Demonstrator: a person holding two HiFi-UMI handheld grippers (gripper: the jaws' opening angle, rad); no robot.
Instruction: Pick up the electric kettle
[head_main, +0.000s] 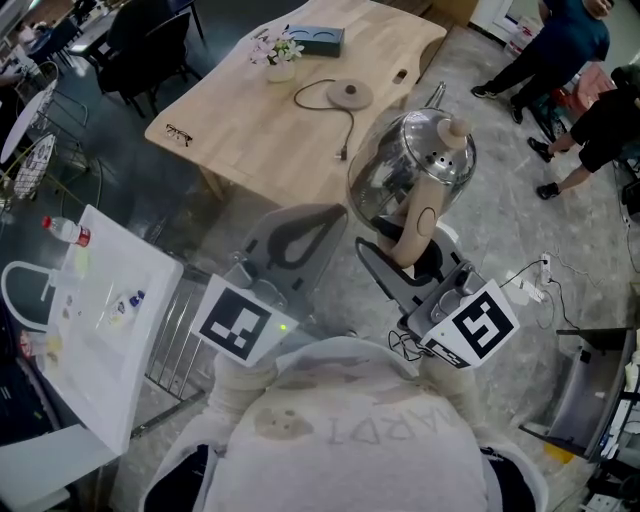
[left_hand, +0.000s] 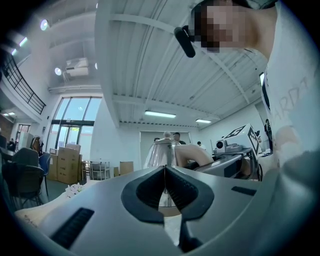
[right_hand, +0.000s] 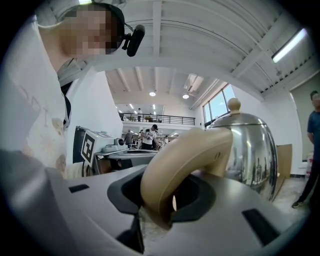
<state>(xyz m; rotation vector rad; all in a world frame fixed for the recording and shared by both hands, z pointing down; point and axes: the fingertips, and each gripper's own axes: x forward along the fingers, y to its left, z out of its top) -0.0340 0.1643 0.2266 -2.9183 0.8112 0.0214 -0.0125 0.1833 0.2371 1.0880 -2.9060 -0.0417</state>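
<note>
The electric kettle (head_main: 410, 165) is a shiny steel dome with a beige handle (head_main: 421, 222) and a round lid knob, and it hangs in the air off the near edge of the wooden table (head_main: 240, 130). My right gripper (head_main: 405, 258) is shut on the handle. In the right gripper view the beige handle (right_hand: 175, 165) fills the gap between the jaws of my right gripper (right_hand: 170, 195), with the kettle body (right_hand: 250, 145) beyond. My left gripper (head_main: 300, 235) is beside it on the left, shut and empty. In the left gripper view, my left gripper (left_hand: 165, 170) has its tips meeting and the kettle (left_hand: 161, 152) is ahead of it.
The kettle's round base (head_main: 349, 95) with its cord lies on the table, near a small flower pot (head_main: 279, 55), a blue box (head_main: 315, 40) and glasses (head_main: 179, 134). A white rack (head_main: 110, 310) stands at the left. People (head_main: 560, 50) stand at the upper right.
</note>
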